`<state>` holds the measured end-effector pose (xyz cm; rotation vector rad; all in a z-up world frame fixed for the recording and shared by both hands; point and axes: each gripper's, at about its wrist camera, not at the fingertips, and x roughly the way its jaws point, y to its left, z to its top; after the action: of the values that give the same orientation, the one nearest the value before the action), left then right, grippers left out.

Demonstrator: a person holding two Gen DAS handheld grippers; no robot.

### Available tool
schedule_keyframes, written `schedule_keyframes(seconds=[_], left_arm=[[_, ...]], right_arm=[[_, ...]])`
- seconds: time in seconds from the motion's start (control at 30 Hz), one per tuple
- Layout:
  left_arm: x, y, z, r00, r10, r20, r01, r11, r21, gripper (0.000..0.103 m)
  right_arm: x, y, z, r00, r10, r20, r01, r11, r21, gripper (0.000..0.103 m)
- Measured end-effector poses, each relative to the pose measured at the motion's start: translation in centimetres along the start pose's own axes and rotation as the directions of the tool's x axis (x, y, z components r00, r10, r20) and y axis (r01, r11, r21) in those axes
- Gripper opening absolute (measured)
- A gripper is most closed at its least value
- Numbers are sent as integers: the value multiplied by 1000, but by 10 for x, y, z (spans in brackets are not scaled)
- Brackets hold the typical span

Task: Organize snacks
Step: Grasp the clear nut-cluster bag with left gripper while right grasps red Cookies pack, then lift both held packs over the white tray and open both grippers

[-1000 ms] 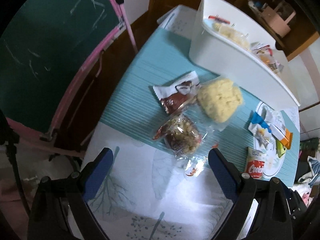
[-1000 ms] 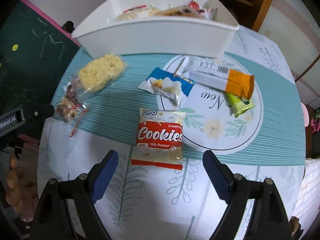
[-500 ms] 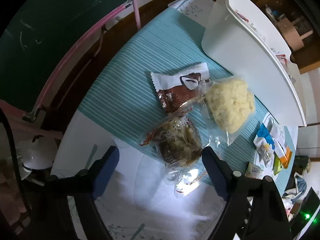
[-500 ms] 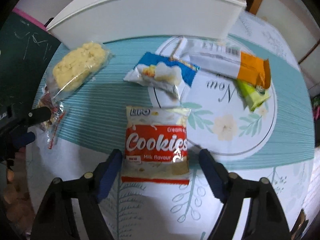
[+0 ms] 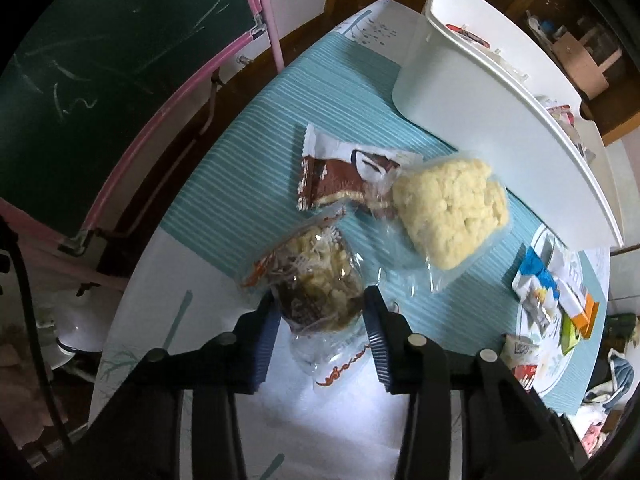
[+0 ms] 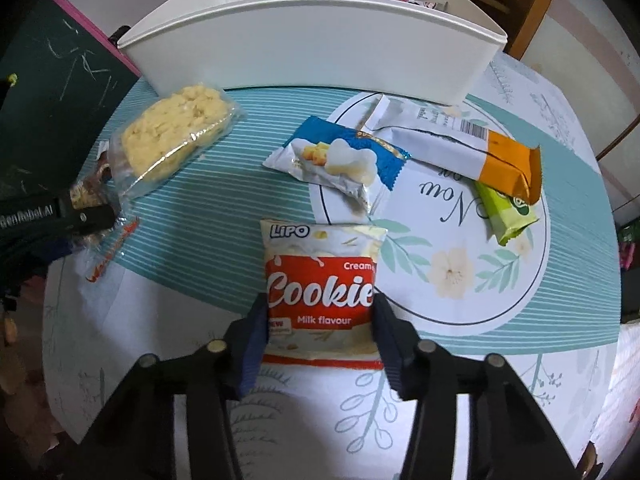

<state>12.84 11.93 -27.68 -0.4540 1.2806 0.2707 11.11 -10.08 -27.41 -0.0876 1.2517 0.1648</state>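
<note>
My left gripper (image 5: 320, 308) is shut on a clear bag of nut mix (image 5: 316, 280) lying on the table. Beyond it lie a brown-and-white wrapper (image 5: 340, 176) and a clear pack of yellow puffed snack (image 5: 448, 208). My right gripper (image 6: 320, 312) is shut on the red-and-white Cookies packet (image 6: 320, 284), both pads against its sides. A white bin (image 6: 312, 52) holding several snacks stands at the back of the table; it also shows in the left wrist view (image 5: 500, 120).
On the round floral mat (image 6: 452, 264) lie a blue-and-white packet (image 6: 340, 160), an orange-and-white bar (image 6: 460, 144) and a green packet (image 6: 504, 212). A green chalkboard with a pink frame (image 5: 100, 60) stands left of the table. The left gripper shows at the left edge (image 6: 56, 220).
Both grippers moved forward and down onto the table and closed: the left on the nut mix bag, the right on the Cookies packet.
</note>
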Motion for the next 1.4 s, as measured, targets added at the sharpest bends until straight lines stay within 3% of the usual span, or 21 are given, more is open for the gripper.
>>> schedule_keyframes(seconds=[0.17, 0.43, 0.7, 1.0, 1.2, 1.4], left_arm=[[-2, -7, -12, 1000, 17, -4, -17, 999, 49, 39], [-31, -18, -61, 997, 74, 11, -75, 979, 191, 39], [-78, -48, -87, 995, 44, 85, -67, 954, 292, 39], [-161, -84, -61, 973, -57, 223, -33, 924, 381, 40], [-210, -115, -13, 945, -138, 297, -12, 891, 453, 40], [-249, -149, 42, 905, -200, 376, -19, 863, 504, 40]], right_arm=[[-4, -8, -7, 1000, 25, -19, -24, 1000, 8, 46], [-14, -22, -35, 996, 55, -64, -53, 998, 24, 46], [-51, -34, -48, 996, 81, -40, -80, 996, 34, 46], [-115, -61, -33, 990, 118, 82, -123, 990, 61, 46], [-160, -71, 18, 970, 126, 206, -145, 986, 78, 46], [-210, -79, 73, 933, 118, 340, -154, 985, 82, 46]])
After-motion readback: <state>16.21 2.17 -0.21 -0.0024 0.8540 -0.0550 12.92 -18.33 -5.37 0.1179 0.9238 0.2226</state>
